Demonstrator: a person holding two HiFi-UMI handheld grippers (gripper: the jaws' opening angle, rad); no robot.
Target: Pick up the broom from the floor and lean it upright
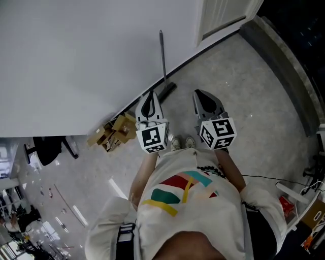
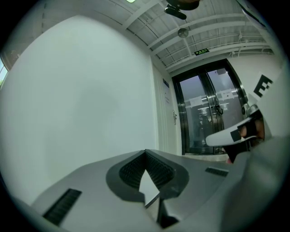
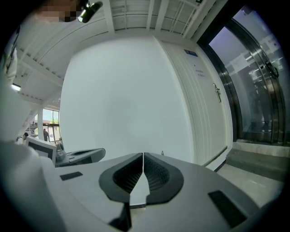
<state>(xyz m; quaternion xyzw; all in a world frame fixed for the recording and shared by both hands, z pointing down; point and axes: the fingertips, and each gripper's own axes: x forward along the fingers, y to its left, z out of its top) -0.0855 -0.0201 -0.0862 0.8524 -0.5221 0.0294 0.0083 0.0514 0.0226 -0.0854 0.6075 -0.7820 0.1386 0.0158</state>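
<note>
The broom (image 1: 163, 57) stands upright against the white wall (image 1: 76, 61), its dark head (image 1: 167, 91) on the floor at the wall's foot. In the head view both grippers are held up side by side in front of the person's chest, short of the broom and apart from it. My left gripper (image 1: 151, 94) is shut with nothing in it, its ribbed pads meeting in the left gripper view (image 2: 146, 152). My right gripper (image 1: 199, 93) is shut and empty too (image 3: 143, 154). Each gripper shows at the edge of the other's view.
Brown cardboard pieces (image 1: 114, 132) lie on the floor by the wall, left of the broom. A white door (image 1: 223, 15) is to the right of the broom, and dark glass doors (image 2: 208, 113) stand beyond. A raised ledge (image 1: 284, 61) borders the speckled floor at right.
</note>
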